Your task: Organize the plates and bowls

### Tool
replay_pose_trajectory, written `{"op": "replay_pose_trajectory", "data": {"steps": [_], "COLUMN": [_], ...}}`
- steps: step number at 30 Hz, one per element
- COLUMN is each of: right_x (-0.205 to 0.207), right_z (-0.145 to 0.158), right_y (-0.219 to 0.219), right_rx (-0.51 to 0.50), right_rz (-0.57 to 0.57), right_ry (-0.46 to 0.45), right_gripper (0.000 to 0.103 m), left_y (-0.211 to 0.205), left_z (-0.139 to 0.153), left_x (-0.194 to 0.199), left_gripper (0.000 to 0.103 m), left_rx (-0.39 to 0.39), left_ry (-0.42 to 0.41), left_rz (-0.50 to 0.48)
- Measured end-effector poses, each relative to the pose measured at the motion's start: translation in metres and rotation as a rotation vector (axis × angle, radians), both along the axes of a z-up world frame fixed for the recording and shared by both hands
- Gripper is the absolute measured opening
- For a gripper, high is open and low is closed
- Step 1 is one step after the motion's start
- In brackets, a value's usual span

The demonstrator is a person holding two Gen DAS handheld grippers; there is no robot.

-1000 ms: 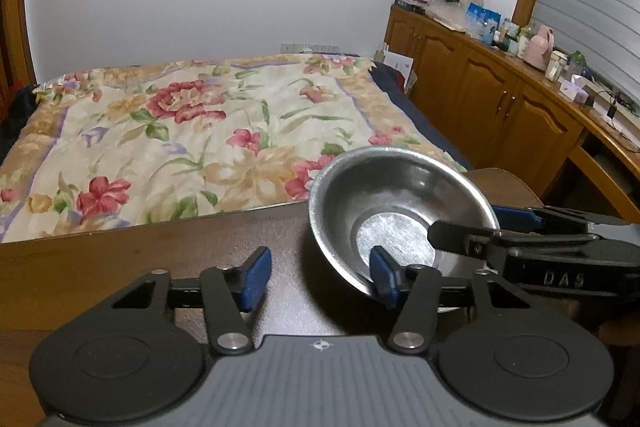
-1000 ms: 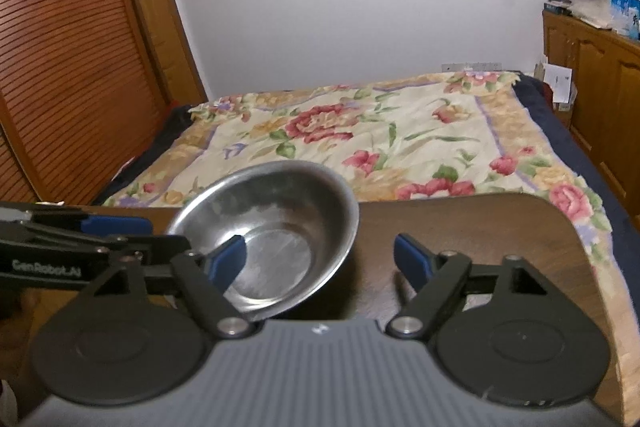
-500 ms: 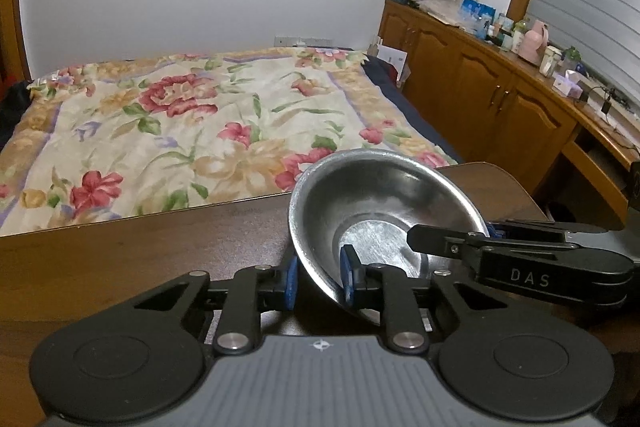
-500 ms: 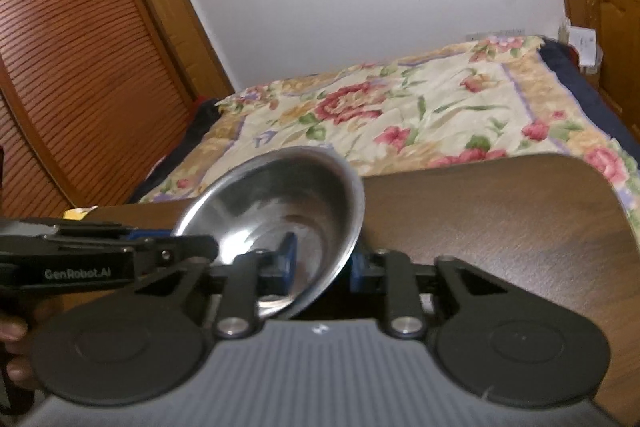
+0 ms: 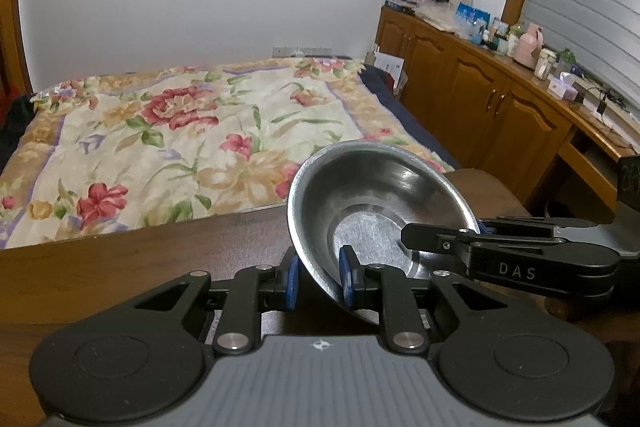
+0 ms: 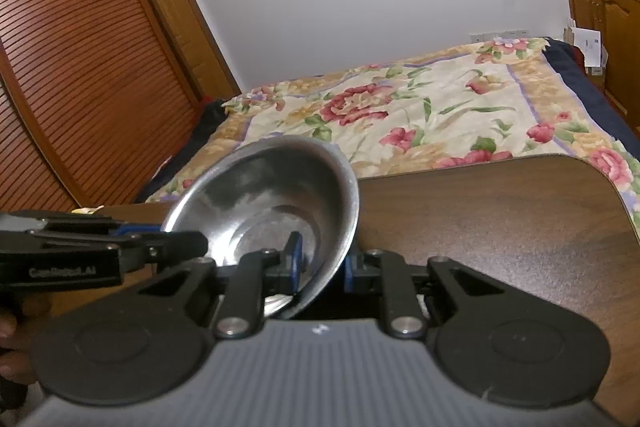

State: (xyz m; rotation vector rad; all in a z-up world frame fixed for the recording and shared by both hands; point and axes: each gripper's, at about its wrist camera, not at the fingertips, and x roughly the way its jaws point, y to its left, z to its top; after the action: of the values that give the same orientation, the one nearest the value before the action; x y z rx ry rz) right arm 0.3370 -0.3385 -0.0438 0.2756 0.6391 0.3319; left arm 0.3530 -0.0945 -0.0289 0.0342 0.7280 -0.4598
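1. We're looking across a bed (image 5: 192, 143) under a flowered quilt, filling the far half of both views, with a white wall behind it.
2. On the right, a long run of wooden cabinets (image 5: 472, 99) carries a clutter of small things along its top; on the left of the right wrist view we see a slatted wooden door (image 6: 68, 67).
3. Nearest us is the dark wooden table (image 6: 500, 219), its rounded far right corner ending just before the bed.
4. And there's the steel bowl (image 5: 376, 203), over the near part of the table, tipped with its open side toward us. We cannot tell whether its base touches the wood.
5. Our left claw (image 5: 318, 281) is clenched on the bowl's near left rim: one blue pad outside the wall, the other inside.
6. Our right claw (image 6: 320, 267) is clenched on the near right rim in the same way, one pad in the bowl and one outside.
7. Each claw shows in the other's view, reaching in from the side to the bowl's rim.
8. A bit of a hand (image 6: 6, 347) shows at the left edge.
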Motion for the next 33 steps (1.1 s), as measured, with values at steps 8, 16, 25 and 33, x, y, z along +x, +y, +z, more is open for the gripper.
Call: {"op": "replay_pose_trajectory", "data": {"steps": [8, 16, 25, 33], "right_x": [-0.013, -0.036, -0.070, -0.102], "right_z": [0.027, 0.065, 0.094, 0.103], "right_y": [0.004, 0.012, 0.023, 0.025], "right_rx": [-0.034, -0.070, -0.117, -0.115], "right_rz": [0.005, 0.008, 0.000, -0.011], "right_ry": [-0.041, -0.114, -0.179, -0.196], "right_gripper": [0.021, 0.021, 0.021, 0.021], "left_y": [0.007, 0.017, 0.027, 0.033], "left_z": [0.032, 0.064, 0.087, 0.096], "left_x": [-0.024, -0.055, -0.100, -0.132], "left_gripper": [0.023, 0.023, 0.023, 0.023], "left_rx": [-0.029, -0.052, -0.059, -0.071], "left_ry": [-0.061, -0.129, -0.190, -0.214], "left_rz": [-0.011, -0.022, -0.040, -0.064]}}
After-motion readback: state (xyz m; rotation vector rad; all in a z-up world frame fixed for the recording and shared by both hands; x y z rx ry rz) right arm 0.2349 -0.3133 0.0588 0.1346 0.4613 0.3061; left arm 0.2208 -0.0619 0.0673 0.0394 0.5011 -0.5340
